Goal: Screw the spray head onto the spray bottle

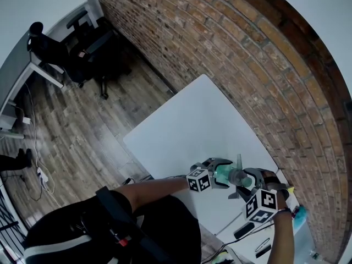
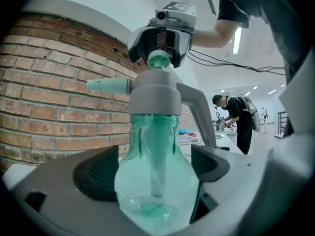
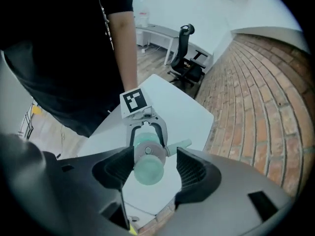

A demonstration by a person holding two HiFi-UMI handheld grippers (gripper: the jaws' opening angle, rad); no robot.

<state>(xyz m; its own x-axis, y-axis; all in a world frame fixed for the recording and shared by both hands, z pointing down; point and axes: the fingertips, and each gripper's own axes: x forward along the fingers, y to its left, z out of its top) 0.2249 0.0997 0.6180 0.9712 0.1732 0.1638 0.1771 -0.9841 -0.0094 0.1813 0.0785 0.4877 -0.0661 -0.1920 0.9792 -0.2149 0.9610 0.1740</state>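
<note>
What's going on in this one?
A person stands at a white table beside a brick wall, with a gripper in each hand. The left gripper is closed on the body of a green spray bottle, holding it upright. The grey spray head sits on the bottle's neck. The right gripper points down at the head from above, jaws apart and gripping nothing. Whether the head is screwed tight can't be told.

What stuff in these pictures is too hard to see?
- Left gripper view: the grey spray head covers the neck of the spray bottle, so how far it is screwed on is hidden.
- Left gripper view: the bottle's bottom is lost at the picture's lower edge.
- Head view: the small things by the right end of the table are too small to name.
</note>
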